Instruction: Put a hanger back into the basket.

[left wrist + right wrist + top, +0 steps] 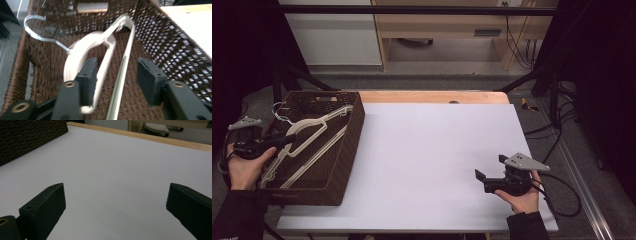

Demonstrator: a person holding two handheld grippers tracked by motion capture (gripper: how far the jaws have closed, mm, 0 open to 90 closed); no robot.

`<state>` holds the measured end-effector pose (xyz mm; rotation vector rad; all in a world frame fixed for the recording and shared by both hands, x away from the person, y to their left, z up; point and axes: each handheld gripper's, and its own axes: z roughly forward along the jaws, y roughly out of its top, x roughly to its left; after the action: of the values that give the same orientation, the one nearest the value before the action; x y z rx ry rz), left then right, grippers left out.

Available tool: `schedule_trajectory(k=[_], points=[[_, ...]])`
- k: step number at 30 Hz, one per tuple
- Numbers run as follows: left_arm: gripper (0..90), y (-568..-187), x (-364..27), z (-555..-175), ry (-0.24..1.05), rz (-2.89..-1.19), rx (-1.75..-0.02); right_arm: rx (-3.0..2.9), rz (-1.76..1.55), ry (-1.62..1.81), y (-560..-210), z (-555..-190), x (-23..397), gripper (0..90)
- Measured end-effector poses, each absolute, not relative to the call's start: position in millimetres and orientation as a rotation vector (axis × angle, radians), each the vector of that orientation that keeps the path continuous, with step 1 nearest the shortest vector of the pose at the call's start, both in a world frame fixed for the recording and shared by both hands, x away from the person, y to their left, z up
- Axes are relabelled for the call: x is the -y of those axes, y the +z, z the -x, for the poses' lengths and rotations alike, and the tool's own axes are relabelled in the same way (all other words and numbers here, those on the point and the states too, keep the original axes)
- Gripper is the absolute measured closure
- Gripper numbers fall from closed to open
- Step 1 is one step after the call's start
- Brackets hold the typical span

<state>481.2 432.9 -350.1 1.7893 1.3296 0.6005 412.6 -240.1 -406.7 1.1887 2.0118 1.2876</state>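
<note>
Your left tongs point(116, 82) sit apart, straddling the white hanger point(100, 57) in the basket point(354, 130) at the surface's left edge, hanger's long axis running away from you; right tongs point(492, 167) apart, well off.

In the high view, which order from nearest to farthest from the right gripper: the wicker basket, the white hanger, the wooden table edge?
From the right gripper:
1. Wooden table edge, at the far side.
2. Wicker basket, at the left.
3. White hanger, inside the basket.
</note>
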Motion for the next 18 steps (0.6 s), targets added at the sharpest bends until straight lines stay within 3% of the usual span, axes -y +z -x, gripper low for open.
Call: schedule_trajectory(k=[9, 18], points=[[33.5, -332.6, -376.2, -449.1, 0.635, -1.751, -1.089, -2.003, -1.189, 1.296, -406.7, -412.4, 239.8, 2.6], [17.3, -338.7, -322.2, -420.5, 0.557, -1.771, -0.891, -1.996, -1.175, 1.304, -405.7, -411.1, 241.0, 2.1]])
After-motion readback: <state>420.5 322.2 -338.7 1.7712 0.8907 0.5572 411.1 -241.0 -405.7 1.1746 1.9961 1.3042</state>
